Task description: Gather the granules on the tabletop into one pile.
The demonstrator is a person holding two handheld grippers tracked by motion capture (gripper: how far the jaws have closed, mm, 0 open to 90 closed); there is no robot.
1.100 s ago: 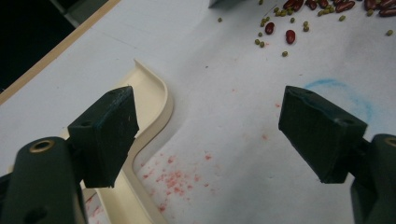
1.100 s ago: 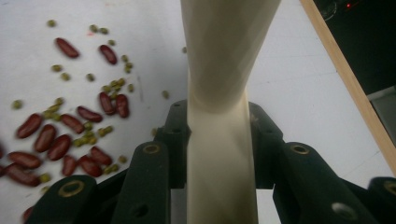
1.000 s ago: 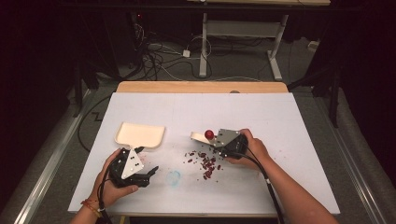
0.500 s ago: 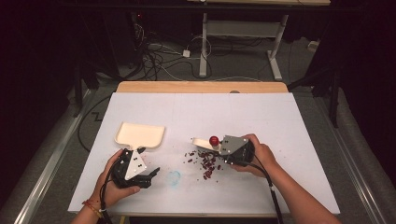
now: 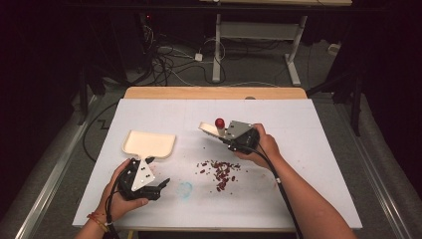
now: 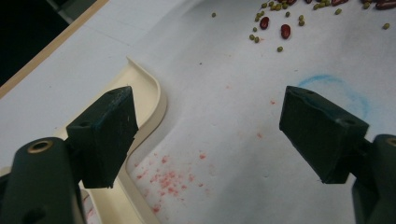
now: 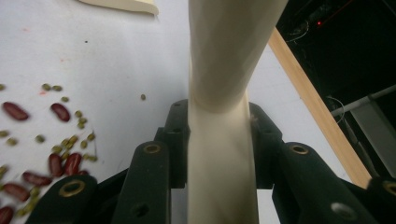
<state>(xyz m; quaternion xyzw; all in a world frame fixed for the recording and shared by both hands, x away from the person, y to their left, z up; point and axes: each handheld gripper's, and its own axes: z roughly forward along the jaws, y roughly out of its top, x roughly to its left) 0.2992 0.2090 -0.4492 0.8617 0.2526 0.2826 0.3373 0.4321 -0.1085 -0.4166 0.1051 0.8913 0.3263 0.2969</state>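
A scatter of red beans and small green beans (image 5: 219, 172) lies on the white table (image 5: 308, 164), also seen in the left gripper view (image 6: 275, 25) and the right gripper view (image 7: 56, 158). My right gripper (image 5: 226, 135) is shut on the handle of a cream tool (image 7: 219, 116), held above the table beyond the beans. The tool's flat cream end (image 5: 206, 127) points left, with a red knob (image 5: 219, 122) beside it. A cream dustpan (image 5: 149, 143) lies at the left. My left gripper (image 5: 160, 186) rests open just in front of it, its jaws (image 6: 224, 130) wide apart with nothing between them. The pan's rim (image 6: 156, 100) is by one jaw.
A faint blue ring (image 5: 185, 188) is drawn on the table near the left gripper. Red speckles stain the sheet. A wooden strip (image 5: 214, 92) edges the far side. Cables and desk legs stand on the dark floor beyond.
My right gripper has lifted the cream tool off the bean scatter and carried it toward the far side of the table. The left gripper has stayed put.
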